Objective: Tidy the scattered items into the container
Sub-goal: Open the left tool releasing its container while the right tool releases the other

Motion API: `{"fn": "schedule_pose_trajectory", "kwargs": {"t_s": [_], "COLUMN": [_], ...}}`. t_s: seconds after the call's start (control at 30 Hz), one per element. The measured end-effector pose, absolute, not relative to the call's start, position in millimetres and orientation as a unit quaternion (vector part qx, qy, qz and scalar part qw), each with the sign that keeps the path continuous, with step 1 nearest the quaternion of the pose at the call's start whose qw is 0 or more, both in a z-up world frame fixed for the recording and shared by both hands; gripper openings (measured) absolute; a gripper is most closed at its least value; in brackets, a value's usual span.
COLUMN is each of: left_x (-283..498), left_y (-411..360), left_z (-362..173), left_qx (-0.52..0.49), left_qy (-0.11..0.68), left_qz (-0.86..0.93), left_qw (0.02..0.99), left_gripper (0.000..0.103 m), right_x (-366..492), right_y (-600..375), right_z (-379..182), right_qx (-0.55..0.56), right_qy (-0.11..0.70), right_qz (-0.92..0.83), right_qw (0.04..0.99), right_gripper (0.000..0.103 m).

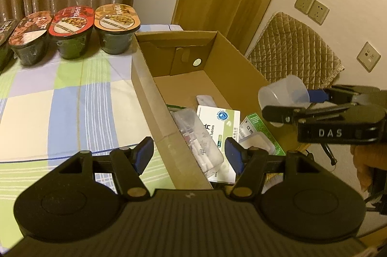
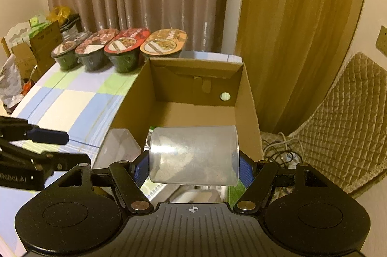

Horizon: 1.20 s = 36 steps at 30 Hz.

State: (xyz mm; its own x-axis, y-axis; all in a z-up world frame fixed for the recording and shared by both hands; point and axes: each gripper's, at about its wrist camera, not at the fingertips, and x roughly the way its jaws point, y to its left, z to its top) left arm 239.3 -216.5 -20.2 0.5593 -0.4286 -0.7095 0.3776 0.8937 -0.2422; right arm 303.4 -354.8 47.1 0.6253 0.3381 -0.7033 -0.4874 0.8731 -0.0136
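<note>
- Right gripper (image 2: 193,167): its blue pads (image 2: 139,171) were clamped on a clear plastic cup (image 2: 193,155), held sideways above the near end of the box (image 2: 249,107), mouth to the right in the right wrist view.
- The left wrist view showed the same cup (image 1: 283,93) from the side, at the right edge over the box's right wall, with the right gripper (image 1: 312,99) behind it and part of a hand (image 1: 367,160) below; the hand did not appear in the right wrist view.
- Left gripper (image 1: 189,155): jaws apart and holding nothing, poised over the box's near left wall. In the right wrist view it entered from the left edge, one blue pad (image 2: 48,136) over the tablecloth (image 2: 72,102).
- Box contents, plain only in the left wrist view: a white tablet carton (image 1: 217,119), a green packet (image 1: 261,126), a clear pouch (image 1: 193,136) and a blister strip (image 1: 205,99), all in the near half; the far half lay bare. In the right wrist view the cup hid most of these.
- Four lidded bowls (image 2: 121,49) stood in a row at the far edge of the checked tablecloth, left of the box.
- Only the right wrist view showed cartons and bags (image 2: 31,46) at the far left and cables (image 2: 280,148) on the floor to the right.
- Only the left wrist view showed wall sockets (image 1: 312,8) above a quilted chair (image 1: 295,49).
</note>
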Motion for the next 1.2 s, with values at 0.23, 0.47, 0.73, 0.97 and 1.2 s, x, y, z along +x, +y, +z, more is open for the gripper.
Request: {"fn": "schedule_pose_trajectory", "kwargs": {"t_s": [0.23,0.47,0.73,0.97,1.2], "left_x": [237.2,232.6,223.6,205.6,173.0], "left_y": [-213.8,-210.6,-207.6,-204.7,-203.9], "left_z": [-21.8,-25.7,-24.6,-13.0,2.0], "left_qx": [-0.033,-0.028,-0.026,-0.020,-0.001], "left_qy": [0.413,0.415,0.415,0.410,0.392], "left_qz": [-0.225,-0.220,-0.213,-0.205,-0.193], "left_qw": [0.882,0.883,0.884,0.888,0.900], "left_gripper": [0.060,0.060,0.062,0.072,0.091], "right_x": [311.4,313.6,292.6,258.3,214.6], "right_y": [-343.7,-347.3,-369.6,-385.5,-398.2], "right_z": [52.9,56.8,48.1,55.3,74.5], "right_qx": [-0.102,-0.087,-0.062,-0.033,-0.017], "right_qy": [0.349,0.332,0.360,0.367,0.357], "right_qz": [0.235,0.222,0.195,0.181,0.176], "right_qw": [0.901,0.913,0.910,0.912,0.917], "right_gripper": [0.074,0.103,0.103,0.103,0.103]}}
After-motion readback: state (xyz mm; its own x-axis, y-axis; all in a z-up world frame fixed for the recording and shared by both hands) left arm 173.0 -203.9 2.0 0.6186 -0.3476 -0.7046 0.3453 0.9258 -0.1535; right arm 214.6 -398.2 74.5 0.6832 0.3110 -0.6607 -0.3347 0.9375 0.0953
